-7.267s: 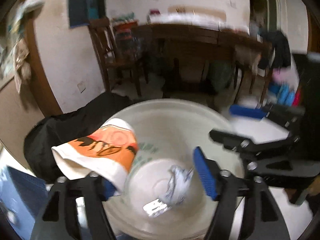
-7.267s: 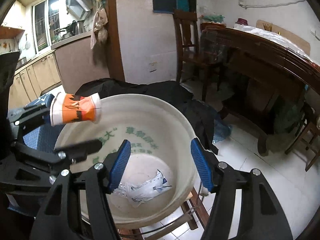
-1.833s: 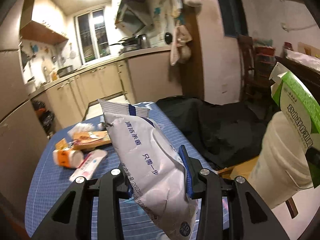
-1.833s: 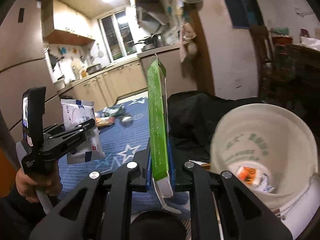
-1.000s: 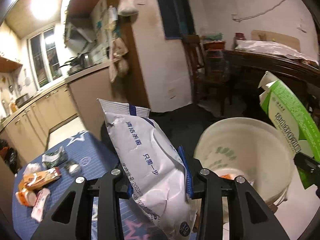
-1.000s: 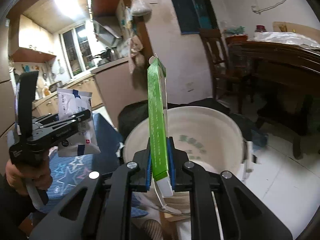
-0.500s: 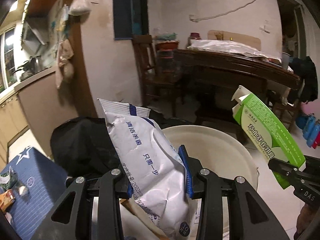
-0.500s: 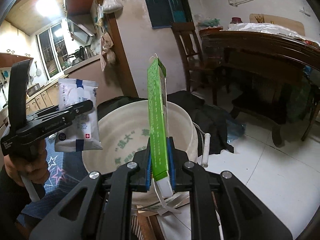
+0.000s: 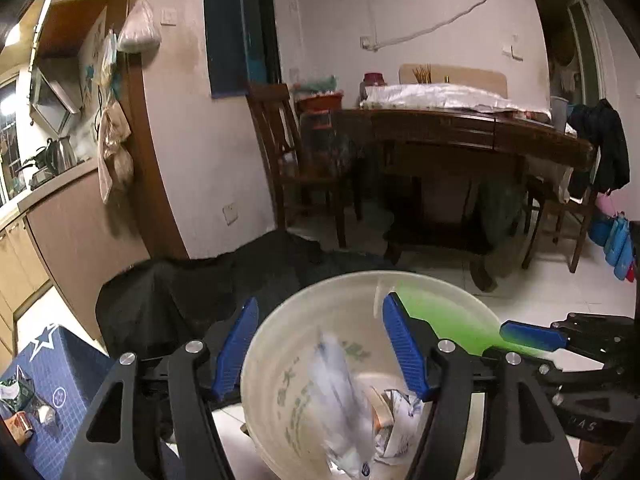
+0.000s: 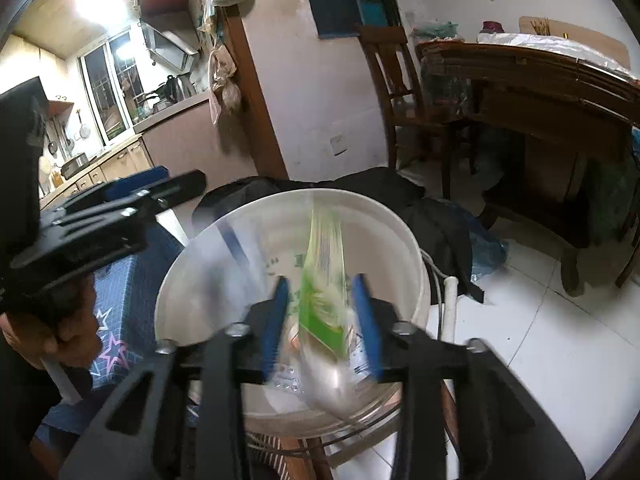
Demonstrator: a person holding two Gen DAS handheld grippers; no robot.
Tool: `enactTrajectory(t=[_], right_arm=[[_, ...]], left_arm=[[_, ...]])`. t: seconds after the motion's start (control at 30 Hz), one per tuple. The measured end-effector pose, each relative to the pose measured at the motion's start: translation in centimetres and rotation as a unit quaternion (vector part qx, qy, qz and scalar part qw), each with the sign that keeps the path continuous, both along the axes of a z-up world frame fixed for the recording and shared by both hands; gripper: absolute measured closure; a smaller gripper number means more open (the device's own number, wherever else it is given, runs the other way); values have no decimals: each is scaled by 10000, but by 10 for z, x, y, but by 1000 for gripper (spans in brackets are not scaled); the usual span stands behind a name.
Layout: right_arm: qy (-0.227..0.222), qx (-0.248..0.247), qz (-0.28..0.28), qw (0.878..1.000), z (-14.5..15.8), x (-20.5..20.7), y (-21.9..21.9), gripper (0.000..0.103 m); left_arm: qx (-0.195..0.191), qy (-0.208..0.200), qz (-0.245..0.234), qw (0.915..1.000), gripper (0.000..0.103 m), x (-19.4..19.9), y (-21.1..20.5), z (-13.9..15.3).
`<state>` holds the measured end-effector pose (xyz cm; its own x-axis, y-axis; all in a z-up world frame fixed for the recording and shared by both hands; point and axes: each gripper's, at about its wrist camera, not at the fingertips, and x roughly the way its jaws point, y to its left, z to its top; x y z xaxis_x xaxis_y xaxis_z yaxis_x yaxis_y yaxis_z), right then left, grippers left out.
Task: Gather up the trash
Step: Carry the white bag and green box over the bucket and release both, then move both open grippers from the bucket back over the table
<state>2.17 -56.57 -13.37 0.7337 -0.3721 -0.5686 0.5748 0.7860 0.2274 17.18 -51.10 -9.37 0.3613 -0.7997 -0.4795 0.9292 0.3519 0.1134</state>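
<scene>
A white bucket [image 9: 264, 364] with green lettering sits below both grippers; it also shows in the right wrist view [image 10: 400, 232]. My left gripper [image 9: 320, 348] is open above it, and a blurred white bag [image 9: 340, 400] is falling into the bucket among other trash. My right gripper [image 10: 320, 312] is open over the bucket, and a blurred green carton [image 10: 324, 280] is dropping between its jaws. The carton shows as a green smear [image 9: 440, 316] in the left wrist view. The right gripper's blue finger [image 9: 532, 338] reaches in from the right.
A blue star-patterned tablecloth [image 9: 60, 380] with leftover trash [image 9: 16, 420] lies at lower left. A black cloth [image 9: 200, 292] is draped behind the bucket. A wooden chair [image 9: 296, 160] and dark wooden table [image 9: 460, 140] stand behind on a white tiled floor [image 10: 540, 340].
Both grippers have opened over the bucket. The white bag has left my left gripper and the green carton has left my right gripper; both are falling into the bucket.
</scene>
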Motion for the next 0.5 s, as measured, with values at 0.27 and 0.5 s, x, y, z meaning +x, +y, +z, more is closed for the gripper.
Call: enactTrajectory(t=[0.27, 0.5], right_arm=[[-68, -14, -7, 10000, 4, -5, 1, 65], [-55, -29, 28, 10000, 6, -3, 6, 65]], left_arm=[[-37, 62, 239, 9997, 37, 8, 9, 2], [-27, 63, 344, 9994, 37, 8, 18, 2]])
